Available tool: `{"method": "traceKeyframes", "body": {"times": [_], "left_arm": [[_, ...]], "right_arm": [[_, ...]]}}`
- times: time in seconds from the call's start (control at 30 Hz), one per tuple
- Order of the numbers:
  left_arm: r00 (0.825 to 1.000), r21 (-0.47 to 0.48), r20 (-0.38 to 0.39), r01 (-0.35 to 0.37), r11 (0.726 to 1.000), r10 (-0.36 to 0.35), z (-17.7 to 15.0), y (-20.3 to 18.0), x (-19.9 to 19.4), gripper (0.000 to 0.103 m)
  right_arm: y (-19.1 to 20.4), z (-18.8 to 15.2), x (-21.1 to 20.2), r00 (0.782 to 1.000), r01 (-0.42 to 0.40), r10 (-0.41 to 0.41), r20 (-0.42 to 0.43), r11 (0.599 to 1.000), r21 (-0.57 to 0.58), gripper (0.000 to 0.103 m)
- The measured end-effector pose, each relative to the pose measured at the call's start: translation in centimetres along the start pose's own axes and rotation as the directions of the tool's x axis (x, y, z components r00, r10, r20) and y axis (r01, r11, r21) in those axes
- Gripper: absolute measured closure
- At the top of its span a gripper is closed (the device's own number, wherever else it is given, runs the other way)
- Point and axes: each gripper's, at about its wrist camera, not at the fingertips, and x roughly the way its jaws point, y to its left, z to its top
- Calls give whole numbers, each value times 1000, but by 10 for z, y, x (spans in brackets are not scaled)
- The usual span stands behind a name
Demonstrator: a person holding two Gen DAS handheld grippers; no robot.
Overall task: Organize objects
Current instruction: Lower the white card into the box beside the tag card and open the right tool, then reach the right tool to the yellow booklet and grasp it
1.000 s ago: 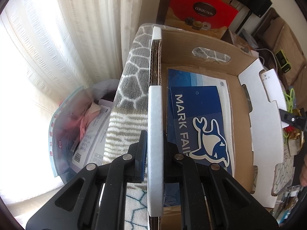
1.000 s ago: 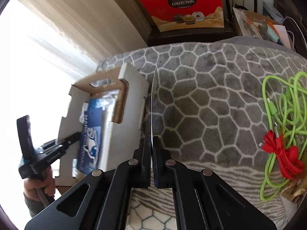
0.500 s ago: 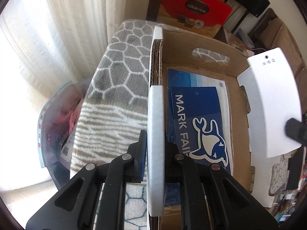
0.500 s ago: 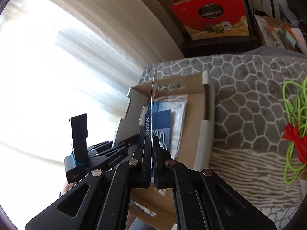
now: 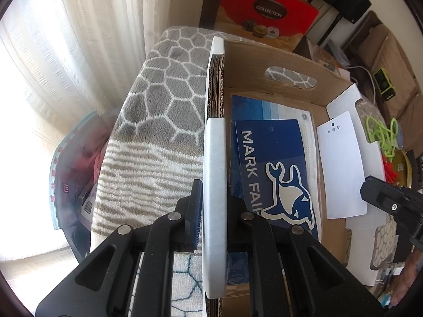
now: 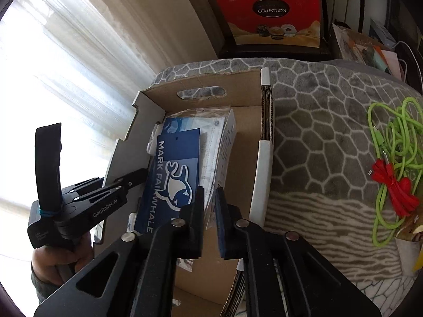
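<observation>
Dropping white card [image 5: 341, 166] into box [image 5: 285, 60] | right gripper [image 6: 208, 200] opening, card freed | left gripper [image 5: 212, 206] clamped on box wall | next: fetch cables [image 6: 391, 163]

blue tag [image 6: 171, 174]: "MARK FAIRWHALE" | red box [image 6: 272, 15]: "COLLECTION" | left tool [image 6: 105, 208]: "GenRobot.AI"

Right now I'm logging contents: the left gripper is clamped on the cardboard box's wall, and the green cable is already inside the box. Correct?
Not quite. The left gripper is clamped on the cardboard box's wall, but the green cable is not inside; the right wrist view shows it lying on the grey blanket beside the box, tangled with a red cable.
</observation>
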Motion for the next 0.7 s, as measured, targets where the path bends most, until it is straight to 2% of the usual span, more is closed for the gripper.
{"method": "traceKeyframes", "body": {"times": [0.13, 0.23, 0.43, 0.57, 0.7], "left_arm": [[1000, -1, -3, 4, 1000, -4, 1, -1, 0, 91], [1000, 0, -3, 1, 1000, -1, 1, -2, 0, 91], [1000, -1, -7, 6, 1000, -6, 1, -2, 0, 91], [1000, 8, -8, 3, 1000, -3, 2, -3, 0, 91], [1000, 14, -8, 0, 1000, 0, 3, -4, 1, 91]], "right_arm": [[11, 5, -19, 994, 92, -88, 59, 994, -63, 86], [11, 9, -34, 990, 109, -102, 95, 991, -78, 86], [3, 10, -50, 988, 112, -103, 112, 991, -75, 86], [-12, 7, -68, 985, 124, -116, 127, 991, -57, 86], [-37, 2, -91, 976, 173, -168, 139, 985, -26, 83]]}}
